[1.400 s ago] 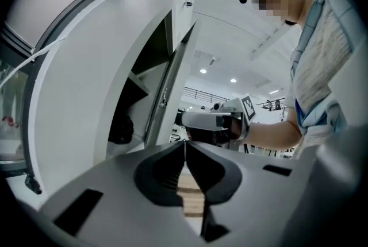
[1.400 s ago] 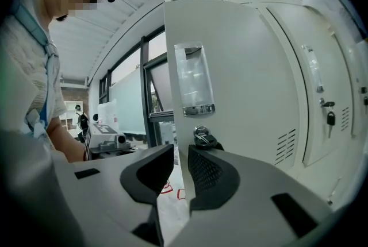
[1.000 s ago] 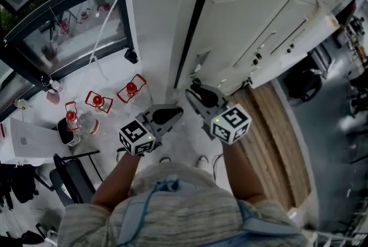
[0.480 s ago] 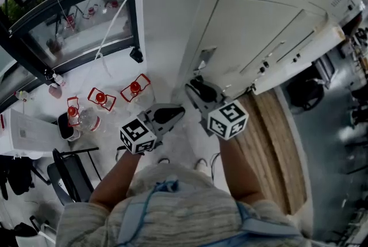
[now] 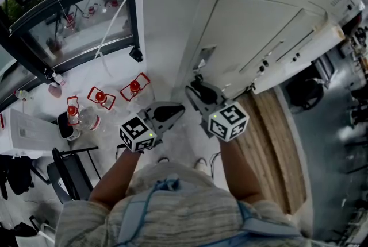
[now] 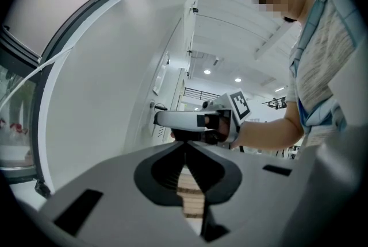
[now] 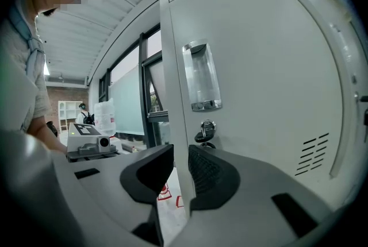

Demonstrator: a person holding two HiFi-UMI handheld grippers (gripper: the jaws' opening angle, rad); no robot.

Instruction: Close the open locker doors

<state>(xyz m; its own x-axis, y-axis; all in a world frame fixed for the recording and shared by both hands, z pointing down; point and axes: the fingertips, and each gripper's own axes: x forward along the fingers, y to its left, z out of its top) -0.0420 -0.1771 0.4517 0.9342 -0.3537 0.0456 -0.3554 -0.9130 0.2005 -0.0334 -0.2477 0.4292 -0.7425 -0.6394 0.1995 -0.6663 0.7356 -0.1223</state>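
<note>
Low against the locker front | right hand-held gripper (image 5: 195, 88) jaws narrowly parted, gap lined up on the left edge of the locker door (image 7: 259, 68), door lying flush | left hand-held gripper (image 5: 174, 110) just beside, jaws pressed together

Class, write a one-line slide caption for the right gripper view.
Right gripper, jaws slightly apart, faces a white locker door with a key in its lock.

The locker door (image 5: 259, 39) that stood ajar a second ago, showing a dark gap along its left edge, has swung shut and now lies flush, that gap closed all along.
</note>
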